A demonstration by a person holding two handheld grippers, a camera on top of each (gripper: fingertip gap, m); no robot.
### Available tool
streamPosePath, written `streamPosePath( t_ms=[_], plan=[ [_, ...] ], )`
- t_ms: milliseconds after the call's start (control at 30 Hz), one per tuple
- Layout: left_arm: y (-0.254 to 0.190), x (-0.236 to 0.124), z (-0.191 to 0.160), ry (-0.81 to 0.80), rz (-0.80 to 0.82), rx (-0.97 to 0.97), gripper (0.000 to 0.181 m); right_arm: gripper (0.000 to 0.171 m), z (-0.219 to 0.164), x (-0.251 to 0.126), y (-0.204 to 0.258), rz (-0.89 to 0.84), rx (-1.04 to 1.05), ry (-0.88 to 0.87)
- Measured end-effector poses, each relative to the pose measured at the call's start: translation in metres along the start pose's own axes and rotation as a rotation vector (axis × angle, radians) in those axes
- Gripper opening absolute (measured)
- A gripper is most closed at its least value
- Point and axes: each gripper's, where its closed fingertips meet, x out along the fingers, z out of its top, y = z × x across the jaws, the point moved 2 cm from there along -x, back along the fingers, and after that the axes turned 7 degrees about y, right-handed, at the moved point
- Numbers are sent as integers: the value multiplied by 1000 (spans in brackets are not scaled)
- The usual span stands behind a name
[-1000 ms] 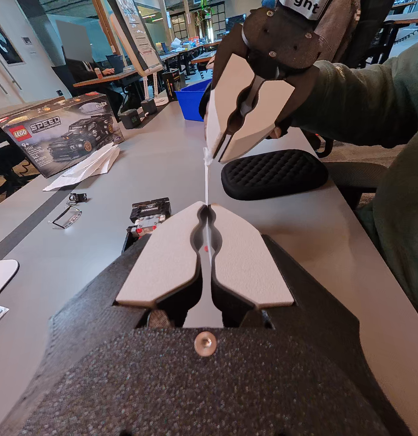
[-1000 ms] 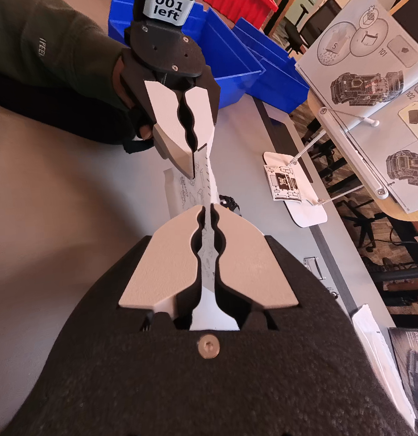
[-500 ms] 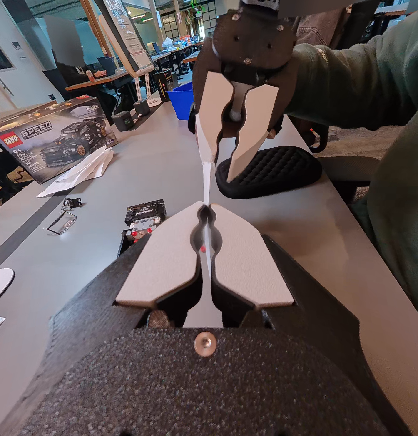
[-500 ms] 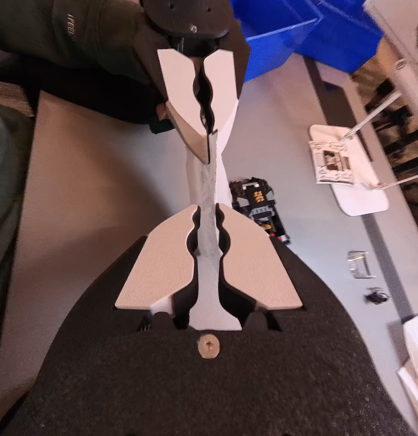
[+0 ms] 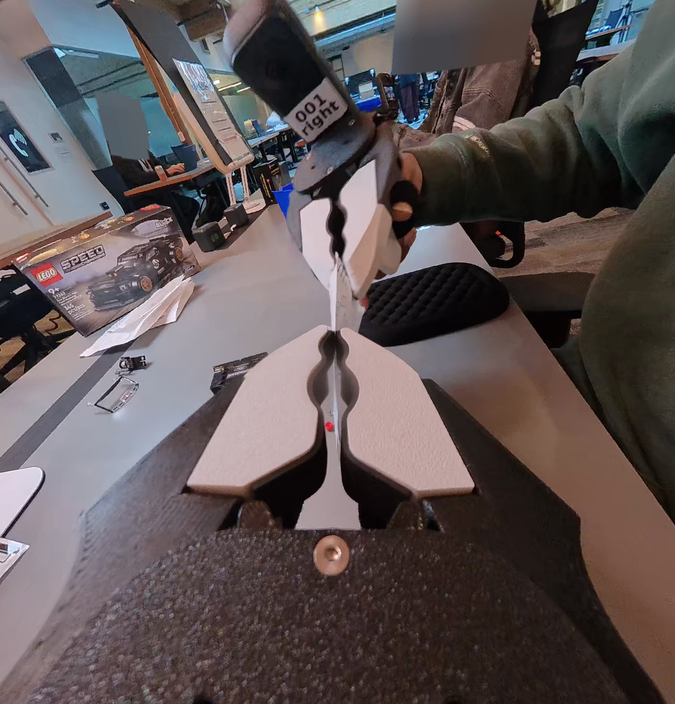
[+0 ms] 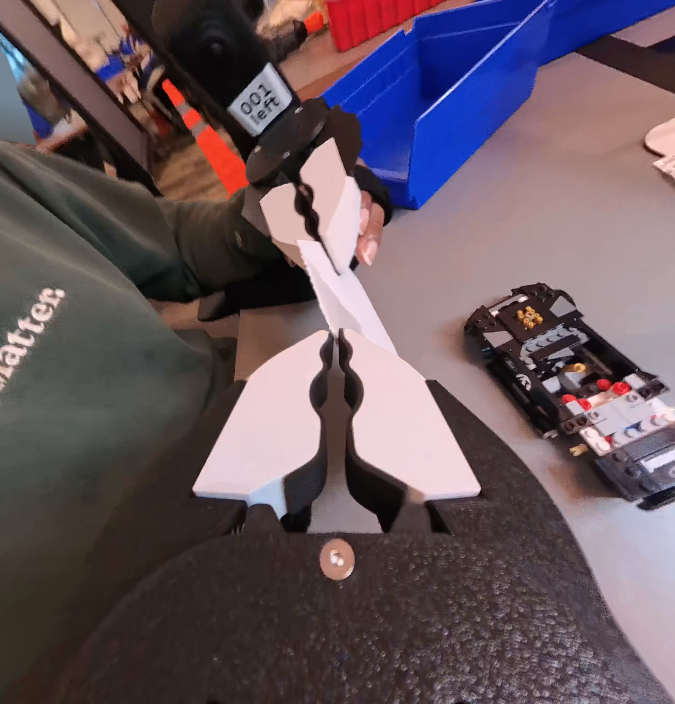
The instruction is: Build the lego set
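Now | both closed on paper bag (image 5: 338,304): left hand-held gripper (image 5: 335,335), right hand-held gripper (image 6: 336,335) at 12 o'clock | pull apart steadily | car (image 6: 580,388) on counter (image 6: 519,228), 3 o'clock

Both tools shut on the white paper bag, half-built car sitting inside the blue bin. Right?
Not quite. Both the left tool and right tool are shut on the white paper bag, but the half-built car sits on the grey table, outside the blue bin. The right wrist view shows it.
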Motion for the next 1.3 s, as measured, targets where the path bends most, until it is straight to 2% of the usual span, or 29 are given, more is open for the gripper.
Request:
streamPosePath(
  t_ms=[100,200,467,700,1067,1300],
  plan=[
    [-4,4,-2,10,-12,17,0,2,-4,-1,-9,1,106,-39],
    [-8,7,-3,23,-14,38,0,1,-14,3,-12,-15,129,-8],
    [-11,8,-1,29,-8,48,0,2,-17,10,-15,-216,-19,81],
    [-12,1,13,-45,-10,31,0,4,-9,9,-8,-360,-223,135],
    [-13,-4,24,-107,-25,7,0,8,-7,18,5,-357,-331,171],
    [-13,-4,25,-117,-34,-12,0,11,-3,25,7,-339,-363,126]
  ],
)
